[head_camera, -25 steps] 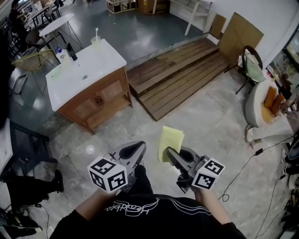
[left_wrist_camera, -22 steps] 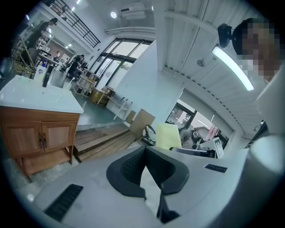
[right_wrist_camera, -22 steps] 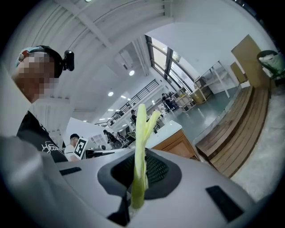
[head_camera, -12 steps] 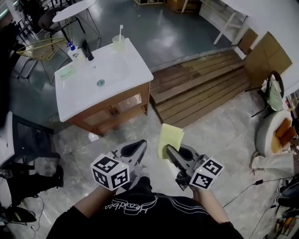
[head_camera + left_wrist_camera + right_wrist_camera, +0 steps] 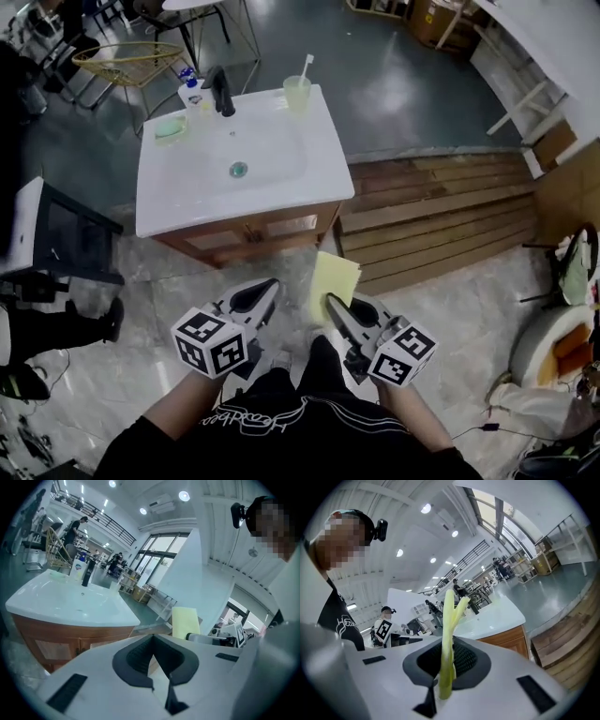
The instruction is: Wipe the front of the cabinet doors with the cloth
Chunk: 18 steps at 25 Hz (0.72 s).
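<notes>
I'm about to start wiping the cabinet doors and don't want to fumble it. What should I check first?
1. Cloth pinched in right claw: ok.
2. Left claw shut and empty: ok.
3. Cabinet doors in sight ahead: ok.
4. Cloth touching the doors: not ok, it hangs short of them.
5. Cloth damp enough: cannot tell.

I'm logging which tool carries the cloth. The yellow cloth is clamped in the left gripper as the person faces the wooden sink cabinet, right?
Not quite: the yellow cloth is clamped in the right gripper, as the right gripper view shows; the left gripper is shut on nothing. The person does face the wooden sink cabinet.
</notes>
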Available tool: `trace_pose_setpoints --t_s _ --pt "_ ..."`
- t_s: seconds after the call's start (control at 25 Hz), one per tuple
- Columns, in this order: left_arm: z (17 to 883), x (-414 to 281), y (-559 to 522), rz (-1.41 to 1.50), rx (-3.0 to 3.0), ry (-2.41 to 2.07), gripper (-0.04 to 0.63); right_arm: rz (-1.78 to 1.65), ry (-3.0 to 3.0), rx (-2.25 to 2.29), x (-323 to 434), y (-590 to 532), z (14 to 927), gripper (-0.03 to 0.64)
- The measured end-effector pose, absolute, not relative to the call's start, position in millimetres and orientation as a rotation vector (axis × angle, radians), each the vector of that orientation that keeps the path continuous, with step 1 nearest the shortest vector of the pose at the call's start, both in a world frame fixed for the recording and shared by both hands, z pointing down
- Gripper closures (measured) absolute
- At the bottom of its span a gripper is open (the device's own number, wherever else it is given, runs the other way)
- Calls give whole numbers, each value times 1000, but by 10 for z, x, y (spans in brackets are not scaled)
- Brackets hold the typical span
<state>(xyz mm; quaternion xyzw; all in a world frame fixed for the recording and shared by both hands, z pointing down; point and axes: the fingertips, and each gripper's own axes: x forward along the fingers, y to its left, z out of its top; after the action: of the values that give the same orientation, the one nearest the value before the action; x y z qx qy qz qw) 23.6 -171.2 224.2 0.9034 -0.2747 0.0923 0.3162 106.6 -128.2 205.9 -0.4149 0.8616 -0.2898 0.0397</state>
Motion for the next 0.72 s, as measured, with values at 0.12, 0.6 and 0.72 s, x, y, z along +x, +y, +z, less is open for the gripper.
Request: trace_pose_setpoints --t_s 0.12,0.6,0.72 --pt "2168 180 -1902 204 2389 -845 591 -847 2770 -1145 999 -1512 2073 577" --pt "2253 93 -2249 99 2465 -1012 589 -617 2994 -920 920 -1990 2241 577" --pt "2397 30 -2275 80 2474 -1002 591 -556 2997 -906 826 -2011 2435 577"
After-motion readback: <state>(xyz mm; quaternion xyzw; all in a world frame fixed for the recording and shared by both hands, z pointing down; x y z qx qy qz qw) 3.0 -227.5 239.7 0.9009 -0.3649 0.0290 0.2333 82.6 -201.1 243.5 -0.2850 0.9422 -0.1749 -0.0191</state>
